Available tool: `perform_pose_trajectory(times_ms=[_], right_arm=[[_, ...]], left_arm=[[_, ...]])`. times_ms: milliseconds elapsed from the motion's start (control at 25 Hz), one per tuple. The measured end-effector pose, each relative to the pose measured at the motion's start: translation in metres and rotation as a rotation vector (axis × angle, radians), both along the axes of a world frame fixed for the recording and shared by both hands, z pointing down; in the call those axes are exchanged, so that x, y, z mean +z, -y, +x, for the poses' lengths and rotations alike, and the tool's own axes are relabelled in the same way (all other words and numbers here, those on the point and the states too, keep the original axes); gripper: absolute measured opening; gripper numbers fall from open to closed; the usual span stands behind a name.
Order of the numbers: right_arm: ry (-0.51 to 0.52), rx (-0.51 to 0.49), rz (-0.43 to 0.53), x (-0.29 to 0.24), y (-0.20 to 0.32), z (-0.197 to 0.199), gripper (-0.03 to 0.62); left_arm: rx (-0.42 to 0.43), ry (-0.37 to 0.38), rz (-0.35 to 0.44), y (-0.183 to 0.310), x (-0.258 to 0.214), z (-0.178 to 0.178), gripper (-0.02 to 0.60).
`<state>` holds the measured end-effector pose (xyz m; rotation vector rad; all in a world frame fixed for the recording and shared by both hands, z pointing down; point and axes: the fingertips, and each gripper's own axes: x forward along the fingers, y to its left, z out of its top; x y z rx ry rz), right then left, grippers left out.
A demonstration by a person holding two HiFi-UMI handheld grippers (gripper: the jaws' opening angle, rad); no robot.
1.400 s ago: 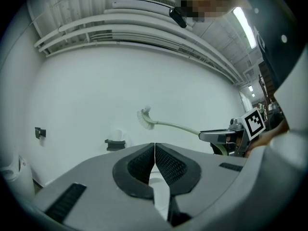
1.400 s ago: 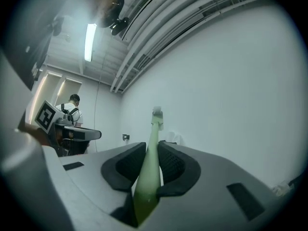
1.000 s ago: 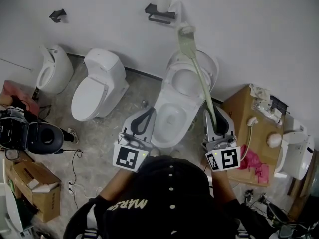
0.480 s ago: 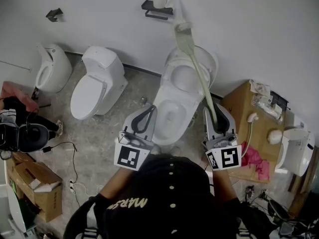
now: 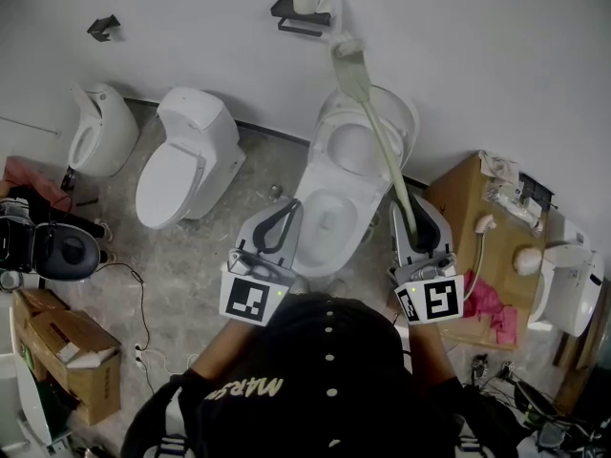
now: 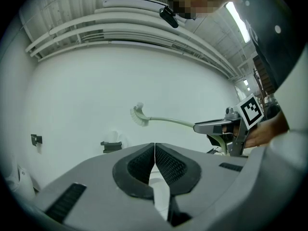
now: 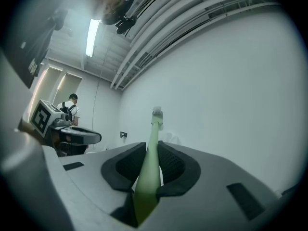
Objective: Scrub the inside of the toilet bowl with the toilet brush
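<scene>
The open toilet (image 5: pixel 377 113) stands ahead of me with its lid up against the wall and its bowl (image 5: pixel 329 219) below. My right gripper (image 5: pixel 409 219) (image 7: pixel 151 147) is shut on the pale green handle of the toilet brush (image 5: pixel 380 146) (image 7: pixel 148 170). The brush slants up and away, and its bristle head (image 5: pixel 348 51) (image 6: pixel 139 115) hangs in the air near the wall, above the toilet. At the bowl's left side, my left gripper (image 5: pixel 286 213) (image 6: pixel 154 147) is shut with nothing in it. The right gripper (image 6: pixel 224 127) also shows in the left gripper view.
A second toilet (image 5: pixel 181 165) with its lid down and a third fixture (image 5: pixel 100 132) stand to the left. A toilet-paper holder (image 5: pixel 305 3) hangs on the wall. A cardboard box (image 5: pixel 473 218) with a pink cloth (image 5: pixel 487 308) sits right; another box (image 5: pixel 67 351) lies lower left.
The brush head has drifted slightly up and left against the wall. Both grippers keep their places and grip. A dark object on the floor at far left has shifted.
</scene>
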<state>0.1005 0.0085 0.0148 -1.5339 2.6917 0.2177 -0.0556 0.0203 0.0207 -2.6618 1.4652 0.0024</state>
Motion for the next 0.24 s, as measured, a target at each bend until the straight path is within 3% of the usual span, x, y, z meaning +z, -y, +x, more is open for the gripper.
perform_pose_trajectory(times_ms=[240], right_arm=[[0.001,-0.003,0.004,-0.0009,-0.0005,-0.0008,0.097]], left_arm=[[-0.003,-0.009,0.002,0.0004,-0.0023,0.0007,0.026]])
